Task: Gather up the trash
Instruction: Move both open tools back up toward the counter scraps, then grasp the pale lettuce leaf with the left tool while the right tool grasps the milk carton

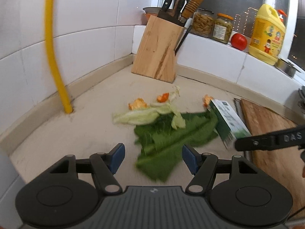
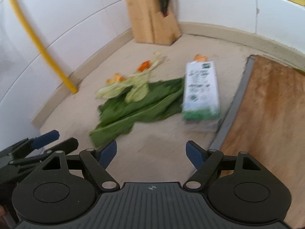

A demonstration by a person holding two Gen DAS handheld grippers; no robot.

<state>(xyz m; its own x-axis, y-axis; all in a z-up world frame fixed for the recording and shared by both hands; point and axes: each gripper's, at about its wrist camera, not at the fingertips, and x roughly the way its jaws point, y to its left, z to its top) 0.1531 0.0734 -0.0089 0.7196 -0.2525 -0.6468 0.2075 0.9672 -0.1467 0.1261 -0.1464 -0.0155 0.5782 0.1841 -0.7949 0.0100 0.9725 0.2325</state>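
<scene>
While green leaves (image 1: 171, 133) and a carton (image 2: 202, 93) lay on the worktop (image 2: 162, 143), the left claw (image 1: 153, 159) and right claw (image 2: 151, 153) were held wide and empty.

A home kitchen, by every sign; white glazed wall tiles (image 1: 85, 43) rise behind a beige stone worktop (image 1: 91, 114) with a raised lip at the back; a wooden knife block (image 1: 157, 47) stands in the corner, handles sticking out of its slots; on the tiled ledge behind it sit two glass jars of preserved food (image 1: 203, 22), a red tomato (image 1: 238, 41) and a big yellow bottle of dish detergent (image 1: 266, 36); a wooden cutting board (image 2: 270, 114) lies on the worktop at the right; vegetable leaves (image 1: 171, 133) and orange peel (image 1: 137, 104) lie scattered beside a drink carton (image 2: 201, 89); a yellow pipe (image 1: 52, 47) runs down the wall.
</scene>
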